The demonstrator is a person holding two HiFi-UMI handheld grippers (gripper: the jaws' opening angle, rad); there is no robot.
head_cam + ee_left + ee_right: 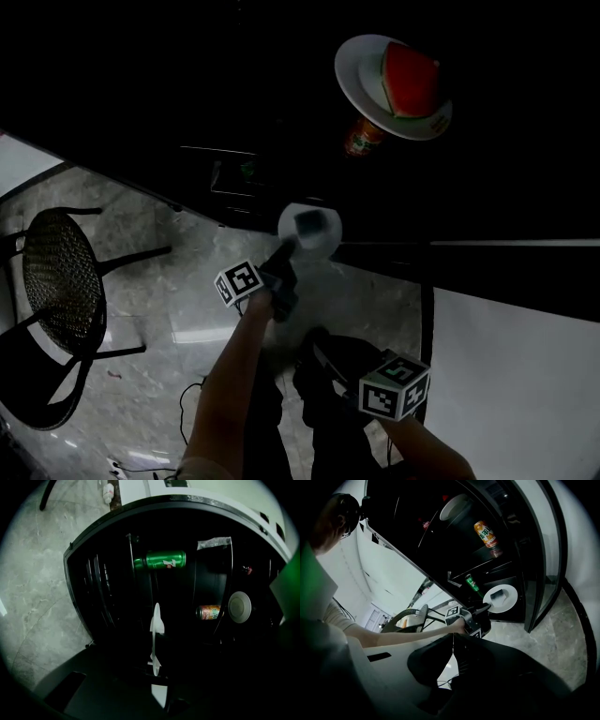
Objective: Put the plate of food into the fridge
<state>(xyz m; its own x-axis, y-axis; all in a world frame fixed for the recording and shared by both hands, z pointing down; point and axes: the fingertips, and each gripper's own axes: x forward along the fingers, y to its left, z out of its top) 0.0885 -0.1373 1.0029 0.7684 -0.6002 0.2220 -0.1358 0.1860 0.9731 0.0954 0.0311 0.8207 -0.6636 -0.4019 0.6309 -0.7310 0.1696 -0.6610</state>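
Carrying step: my left gripper (pixel 291 251) is clamped on the plate of food (pixel 330 234), my right gripper (pixel 453 644) is closed and empty; next, slide the plate level onto a free fridge (pixel 112 531) shelf.

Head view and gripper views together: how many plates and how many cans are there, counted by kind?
Plates: 2, the watermelon plate and the held plate.
Cans: 2, a green can and an orange can.
Total: 4.
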